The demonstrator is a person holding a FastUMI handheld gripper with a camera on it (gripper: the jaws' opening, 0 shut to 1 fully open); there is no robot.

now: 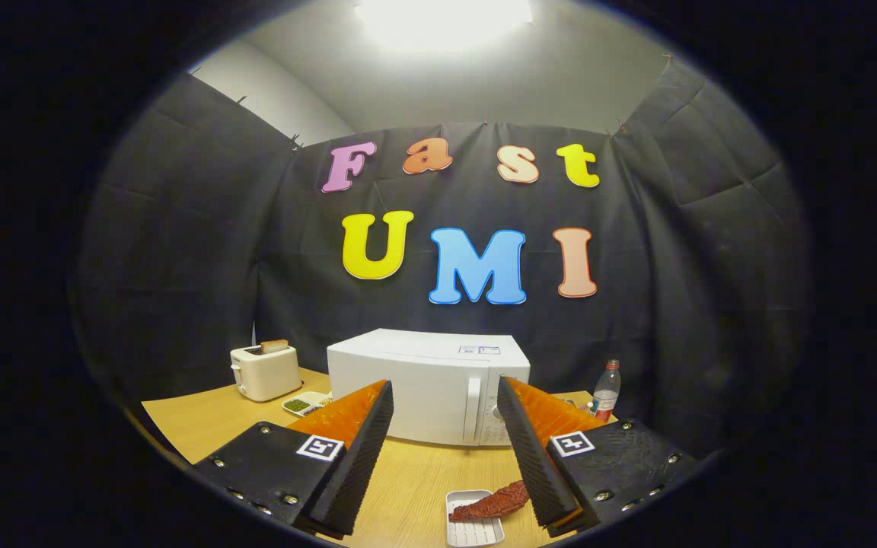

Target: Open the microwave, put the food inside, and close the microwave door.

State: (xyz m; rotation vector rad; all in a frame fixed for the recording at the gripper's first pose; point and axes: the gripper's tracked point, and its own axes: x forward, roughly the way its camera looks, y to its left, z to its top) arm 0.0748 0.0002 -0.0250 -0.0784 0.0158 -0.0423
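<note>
Empty claw, fingers wide apart

One white microwave, one toaster holding one slice of toast, two small trays, one water bottle, one gripper with fingers spread wide apart

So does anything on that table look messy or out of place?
One small thing: the reddish food lies askew on its white tray, one end hanging over the rim by the open gripper. The microwave, door shut, the toaster and the bottle stand upright.
</note>
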